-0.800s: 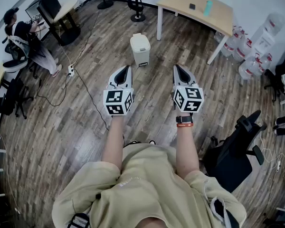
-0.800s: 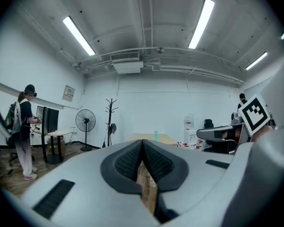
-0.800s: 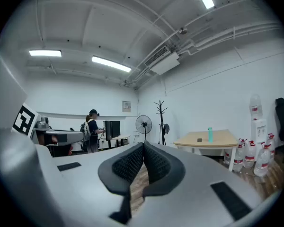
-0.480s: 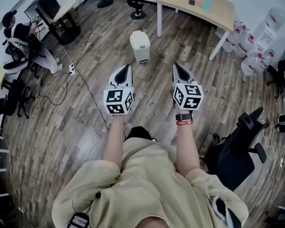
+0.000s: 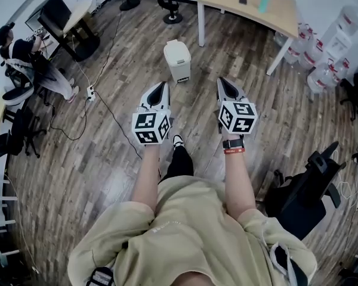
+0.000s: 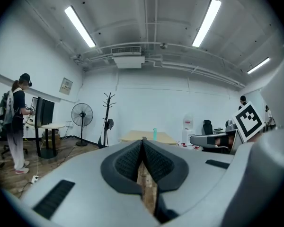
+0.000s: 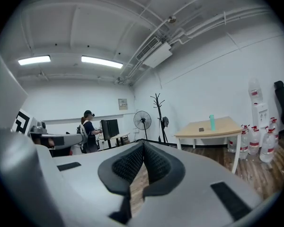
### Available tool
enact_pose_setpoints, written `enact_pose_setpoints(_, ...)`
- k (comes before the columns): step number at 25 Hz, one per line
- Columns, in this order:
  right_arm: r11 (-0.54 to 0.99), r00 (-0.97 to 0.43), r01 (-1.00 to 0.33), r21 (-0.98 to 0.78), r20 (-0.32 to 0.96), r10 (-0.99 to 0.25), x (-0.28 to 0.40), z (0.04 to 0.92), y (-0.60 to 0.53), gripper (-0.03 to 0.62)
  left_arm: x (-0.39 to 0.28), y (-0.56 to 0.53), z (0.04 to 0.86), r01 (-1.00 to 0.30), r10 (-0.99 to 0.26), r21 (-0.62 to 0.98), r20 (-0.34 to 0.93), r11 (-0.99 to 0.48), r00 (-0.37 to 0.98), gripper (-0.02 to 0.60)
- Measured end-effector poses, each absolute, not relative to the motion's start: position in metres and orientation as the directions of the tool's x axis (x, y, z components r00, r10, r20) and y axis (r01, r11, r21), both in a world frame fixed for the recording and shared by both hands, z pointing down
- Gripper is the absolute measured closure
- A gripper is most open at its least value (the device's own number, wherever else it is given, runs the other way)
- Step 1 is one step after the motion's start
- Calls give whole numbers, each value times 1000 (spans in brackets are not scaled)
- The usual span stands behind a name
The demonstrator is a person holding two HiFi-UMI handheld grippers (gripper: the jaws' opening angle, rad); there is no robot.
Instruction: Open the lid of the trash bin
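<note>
Wood-plank floor [image 5: 107, 159]; white trash bin [image 5: 177, 59] at 12 o'clock, beige table [image 5: 250, 8] at 1; left gripper [image 5: 162, 84] and right gripper [image 5: 221, 81] jaws together, empty.

One trash bin [image 5: 176, 60], two grippers [image 5: 161, 85] [image 5: 221, 81]

- No word, number or brand can be read anywhere.
- The cubes on the left gripper [image 5: 162, 85] and the right gripper [image 5: 221, 81] carry black-and-white square patterns, with no letters or digits.
- A framed notice [image 6: 66, 85] hangs on the wall above the fan [image 6: 81, 115]; its print is too small to read.
- The water jugs [image 5: 320, 79] at the floor's right edge have red labels, too blurred to read.
</note>
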State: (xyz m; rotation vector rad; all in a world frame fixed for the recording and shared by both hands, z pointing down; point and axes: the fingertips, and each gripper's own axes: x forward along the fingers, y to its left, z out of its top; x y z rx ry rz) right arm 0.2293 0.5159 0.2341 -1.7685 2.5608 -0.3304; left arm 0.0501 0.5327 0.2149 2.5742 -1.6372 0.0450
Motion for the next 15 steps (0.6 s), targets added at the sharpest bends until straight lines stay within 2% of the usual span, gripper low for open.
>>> enact_pose_setpoints(11, 389, -415, -908, -159, 201, -887, 154, 237, 340, 579, 3, 352, 200, -897, -902, 120, 30, -425, 431, 557)
enact_pose_setpoints(15, 391, -421, -906, -163, 234, -876, 131, 245, 294, 578, -15, 301, 207, -869, -884, 197, 24, -453, 466, 557)
